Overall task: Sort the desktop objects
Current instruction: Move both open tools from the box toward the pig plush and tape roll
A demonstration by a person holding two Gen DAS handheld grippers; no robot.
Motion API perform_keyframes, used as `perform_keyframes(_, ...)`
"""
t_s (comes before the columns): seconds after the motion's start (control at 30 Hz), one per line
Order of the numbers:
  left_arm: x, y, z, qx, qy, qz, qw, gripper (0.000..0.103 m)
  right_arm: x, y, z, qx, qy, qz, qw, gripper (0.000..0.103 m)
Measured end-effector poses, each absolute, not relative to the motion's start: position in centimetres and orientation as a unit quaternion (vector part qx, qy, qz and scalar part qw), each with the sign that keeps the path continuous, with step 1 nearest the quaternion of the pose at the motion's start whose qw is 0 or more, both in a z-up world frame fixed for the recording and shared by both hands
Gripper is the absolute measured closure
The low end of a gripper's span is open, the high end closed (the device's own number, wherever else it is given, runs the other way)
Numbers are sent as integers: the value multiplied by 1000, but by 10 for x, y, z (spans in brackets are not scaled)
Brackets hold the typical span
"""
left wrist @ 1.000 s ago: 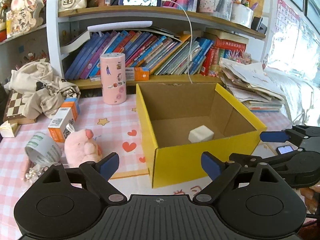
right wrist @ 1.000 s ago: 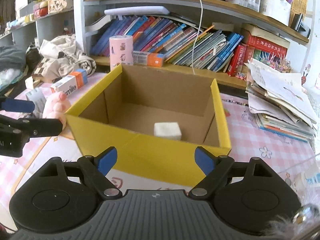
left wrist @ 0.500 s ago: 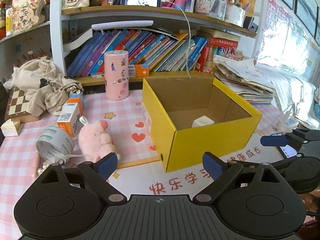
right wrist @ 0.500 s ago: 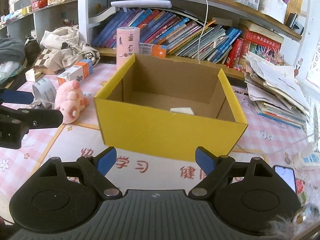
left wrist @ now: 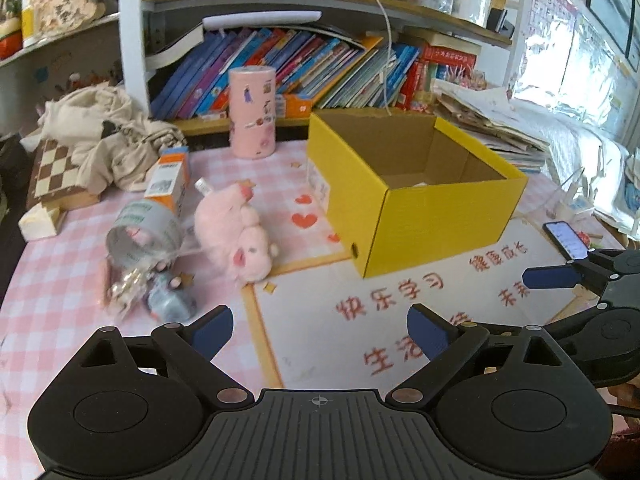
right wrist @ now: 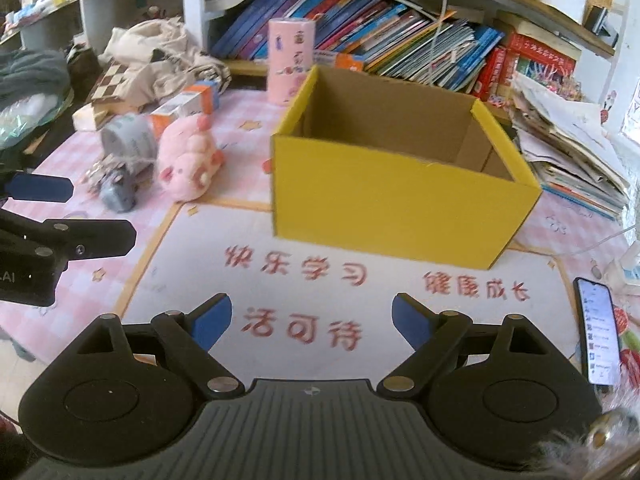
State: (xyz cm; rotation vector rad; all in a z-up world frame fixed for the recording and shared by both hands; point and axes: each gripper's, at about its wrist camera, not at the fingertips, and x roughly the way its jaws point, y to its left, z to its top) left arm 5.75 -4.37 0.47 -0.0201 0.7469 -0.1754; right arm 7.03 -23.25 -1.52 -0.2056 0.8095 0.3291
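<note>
An open yellow cardboard box (left wrist: 436,216) (right wrist: 384,208) stands on the mat; a sliver of a white block (left wrist: 420,185) shows inside it. A pink plush pig (left wrist: 240,236) (right wrist: 188,164), a grey tape roll (left wrist: 140,232) (right wrist: 126,136), an orange-and-white carton (left wrist: 168,178) (right wrist: 184,102) and a small grey toy (left wrist: 170,302) (right wrist: 116,192) lie left of the box. My left gripper (left wrist: 320,330) is open and empty over the mat, short of the pig and box. My right gripper (right wrist: 312,318) is open and empty in front of the box.
A pink cylinder (left wrist: 252,114) stands behind the box by the bookshelf (left wrist: 320,64). A phone (right wrist: 598,336) lies at the mat's right edge. Crumpled cloth and a chessboard (left wrist: 56,172) sit at far left, stacked papers (right wrist: 568,148) at right.
Both grippers have pulled back from the box toward the near side of the mat; the box now looks smaller and farther. Both stay open and empty.
</note>
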Motion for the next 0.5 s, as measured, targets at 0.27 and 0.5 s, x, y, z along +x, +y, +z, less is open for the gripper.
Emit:
perform_keyframes(0.27,37,-15,-1,-28,372,-60,926,7,57,-204,-22,-112,402,179,891,16)
perform_keyframes(0.5,22,11,-6,-43,384,-25,922,7,50,-175,-27,-132,406,213,879,16)
